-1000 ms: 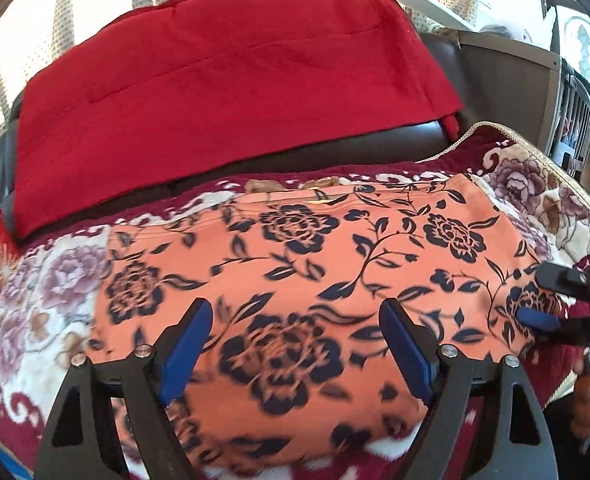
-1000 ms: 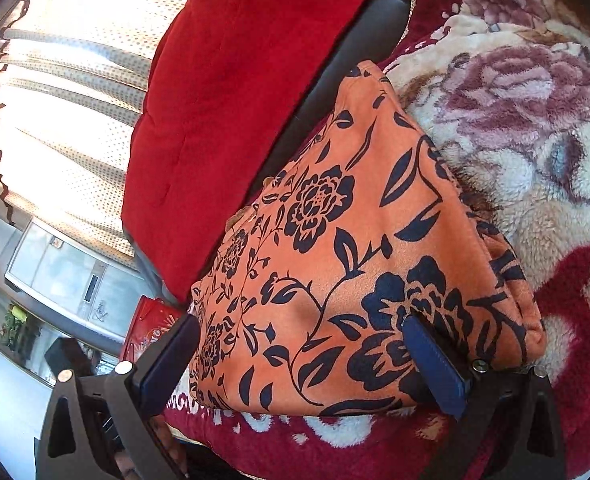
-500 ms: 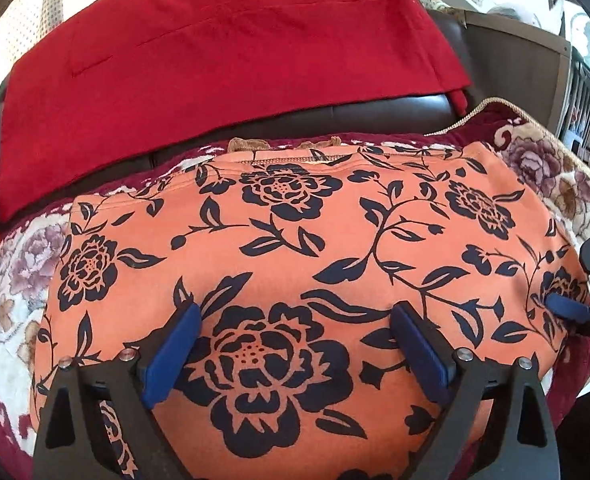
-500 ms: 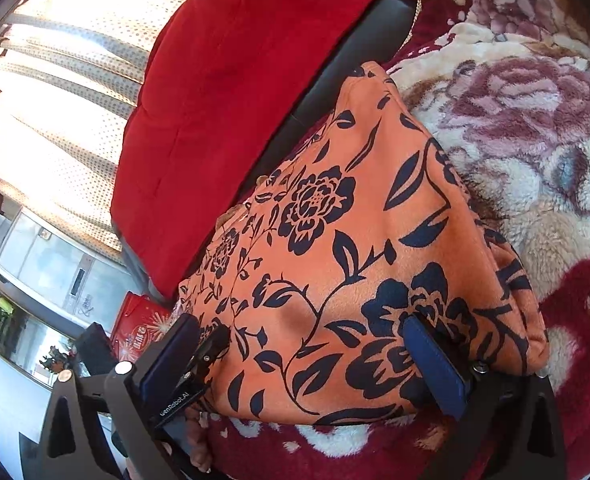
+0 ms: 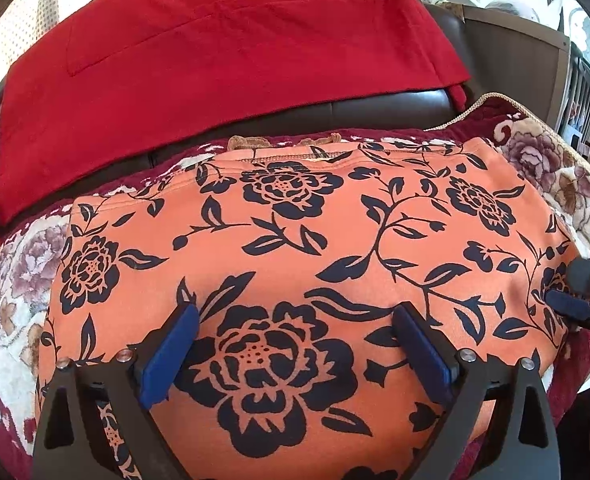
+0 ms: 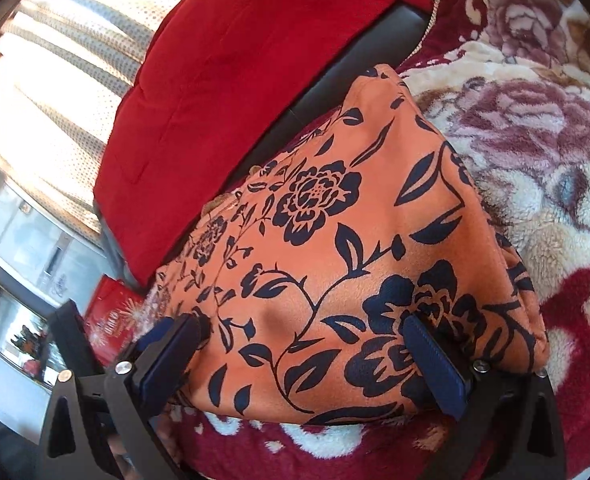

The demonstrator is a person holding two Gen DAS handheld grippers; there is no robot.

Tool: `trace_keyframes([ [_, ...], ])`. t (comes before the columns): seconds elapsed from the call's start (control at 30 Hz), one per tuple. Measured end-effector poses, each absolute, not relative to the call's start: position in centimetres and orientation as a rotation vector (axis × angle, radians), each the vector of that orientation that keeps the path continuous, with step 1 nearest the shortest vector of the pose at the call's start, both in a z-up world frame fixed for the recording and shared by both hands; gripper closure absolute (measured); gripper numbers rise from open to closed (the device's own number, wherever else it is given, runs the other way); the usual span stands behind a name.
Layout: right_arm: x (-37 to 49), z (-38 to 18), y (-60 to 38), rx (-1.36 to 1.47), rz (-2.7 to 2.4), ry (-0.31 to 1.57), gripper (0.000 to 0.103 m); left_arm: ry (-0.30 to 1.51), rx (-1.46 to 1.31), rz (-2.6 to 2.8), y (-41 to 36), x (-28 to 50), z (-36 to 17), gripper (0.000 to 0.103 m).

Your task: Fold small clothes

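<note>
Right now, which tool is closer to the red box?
Left. The left tool, jaws just opened and gripping nothing, hovers over the middle of the orange cloth; the red box lies beyond its left end. The right tool is at the cloth's right end.

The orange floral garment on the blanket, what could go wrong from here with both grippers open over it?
1. The orange floral garment looks thick and layered; the left hand-held gripper, jaws just opened wide, may pinch only the top layer.
2. The plush floral blanket beneath could get caught too.
3. The right hand-held gripper sits near an edge; uneven pulls could skew the fold.
</note>
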State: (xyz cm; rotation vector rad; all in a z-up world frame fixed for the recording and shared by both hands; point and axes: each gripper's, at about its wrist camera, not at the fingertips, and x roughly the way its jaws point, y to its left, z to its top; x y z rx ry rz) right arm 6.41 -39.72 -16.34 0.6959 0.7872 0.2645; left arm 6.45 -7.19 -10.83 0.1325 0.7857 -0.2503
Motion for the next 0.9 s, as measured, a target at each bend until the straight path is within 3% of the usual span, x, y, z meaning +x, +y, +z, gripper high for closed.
trace_keyframes([
  [0.23, 5.8, -15.7, -39.4, 0.717, 0.175, 0.835, 0.0, 0.688, -0.023, -0.184, -3.7, 5.7, -8.8, 0.005],
  [0.33, 3.9, -14.9, -39.2, 0.751, 0.141, 0.831, 0.0, 0.826, 0.02, -0.178, -3.7, 6.9, -11.2, 0.005],
  [0.9, 1.7, -17.6, -43.5, 0.966, 0.018, 0.846, 0.0, 0.833, 0.002, -0.165, -3.0, 7.2, -11.0, 0.004],
])
